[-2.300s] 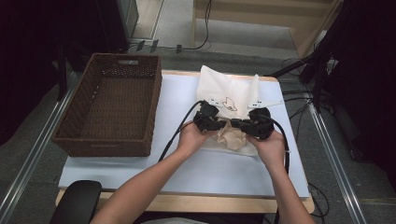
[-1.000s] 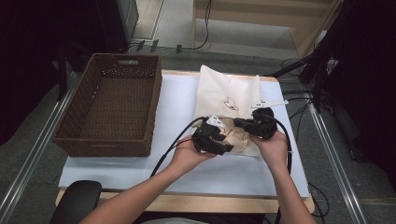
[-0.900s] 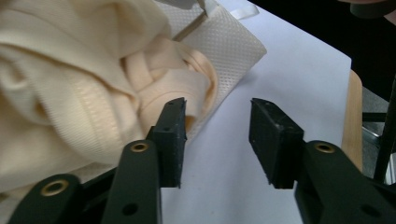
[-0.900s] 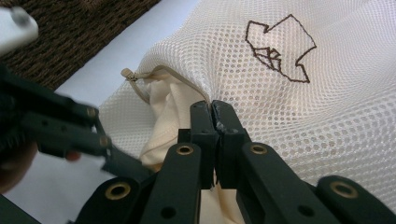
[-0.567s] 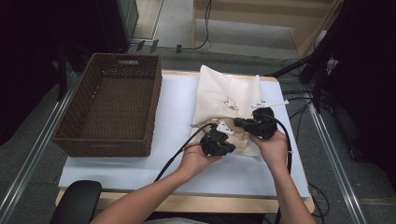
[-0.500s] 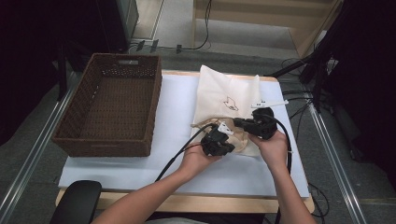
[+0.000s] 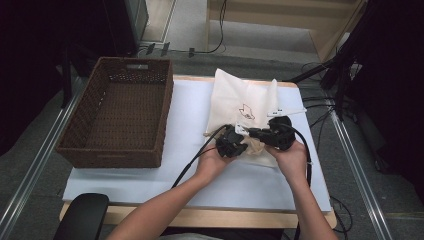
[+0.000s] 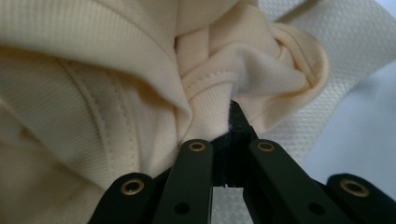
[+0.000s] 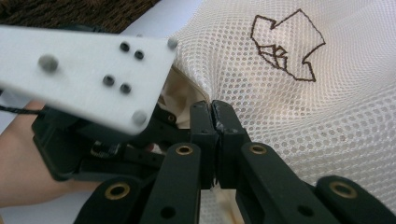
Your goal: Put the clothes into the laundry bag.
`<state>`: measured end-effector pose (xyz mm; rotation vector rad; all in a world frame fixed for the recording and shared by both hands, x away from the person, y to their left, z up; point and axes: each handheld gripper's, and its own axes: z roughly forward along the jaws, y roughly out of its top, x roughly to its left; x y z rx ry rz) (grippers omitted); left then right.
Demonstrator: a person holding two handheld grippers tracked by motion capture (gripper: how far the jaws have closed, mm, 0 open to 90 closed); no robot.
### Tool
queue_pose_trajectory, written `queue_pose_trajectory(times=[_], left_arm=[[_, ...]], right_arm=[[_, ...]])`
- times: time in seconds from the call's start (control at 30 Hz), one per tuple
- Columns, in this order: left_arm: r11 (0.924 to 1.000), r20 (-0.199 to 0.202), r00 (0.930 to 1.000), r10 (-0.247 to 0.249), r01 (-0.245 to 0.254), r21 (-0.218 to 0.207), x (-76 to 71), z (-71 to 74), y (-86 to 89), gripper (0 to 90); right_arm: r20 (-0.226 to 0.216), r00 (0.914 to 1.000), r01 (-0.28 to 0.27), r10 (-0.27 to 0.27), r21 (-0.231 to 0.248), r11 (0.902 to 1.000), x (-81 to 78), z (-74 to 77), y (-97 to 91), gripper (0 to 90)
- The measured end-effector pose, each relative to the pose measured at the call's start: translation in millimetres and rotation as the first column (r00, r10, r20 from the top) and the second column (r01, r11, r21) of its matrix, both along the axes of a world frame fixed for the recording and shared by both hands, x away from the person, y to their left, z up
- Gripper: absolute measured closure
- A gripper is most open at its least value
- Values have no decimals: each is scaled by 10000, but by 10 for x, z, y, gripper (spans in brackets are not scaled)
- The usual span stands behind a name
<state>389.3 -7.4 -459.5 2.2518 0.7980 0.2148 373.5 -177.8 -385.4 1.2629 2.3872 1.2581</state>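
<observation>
A white mesh bag (image 7: 240, 100) with a brown stitched emblem (image 9: 285, 44) lies flat on the white table top. Cream ribbed cloth (image 7: 256, 146) is bunched at its near end, between my two grippers. My left gripper (image 7: 242, 143) is shut on a fold of that cream cloth (image 8: 93, 93), and its tips (image 8: 235, 117) are buried in the fabric. My right gripper (image 7: 254, 133) is shut on the mesh bag's edge (image 9: 303, 116), with its jaws pressed together (image 9: 217, 109). The left gripper's white plate (image 9: 93, 74) shows just beside it.
A dark wicker basket (image 7: 120, 117) stands on the left half of the table. The white table cover (image 7: 185, 120) is bare between basket and bag. Cables (image 7: 320, 107) and a dark stand lie off the right edge.
My left hand came away from beside the right gripper, dropped toward the near side, then moved right onto the cream cloth. The right hand stayed where it was.
</observation>
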Motion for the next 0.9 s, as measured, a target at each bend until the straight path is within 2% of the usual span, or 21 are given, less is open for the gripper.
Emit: queue_pose_trajectory(times=[0.27, 0.4, 0.5, 0.73, 0.9], left_arm=[[9985, 243, 9982, 540, -542, 62, 141, 54, 45, 900], [9951, 188, 9949, 990, -991, 17, 233, 69, 93, 900], [9924, -70, 9925, 1222, -1223, -96, 298, 65, 133, 900], [9955, -305, 9951, 945, -947, -63, 274, 70, 108, 875], [9973, -650, 9962, 584, -610, -402, 213, 136, 156, 822]], right_arm=[[-47, 10000, -37, 37, -34, 10000, 2, -13, -5, 900], [-86, 9999, -55, 55, -45, 10000, 1, -18, -3, 900], [-94, 9999, -53, 52, -86, 9999, 3, -23, 9, 899], [-152, 9999, 7, -9, -87, 10000, 16, -41, -2, 899], [-145, 9999, 30, -31, -60, 10000, 21, -43, -22, 899]])
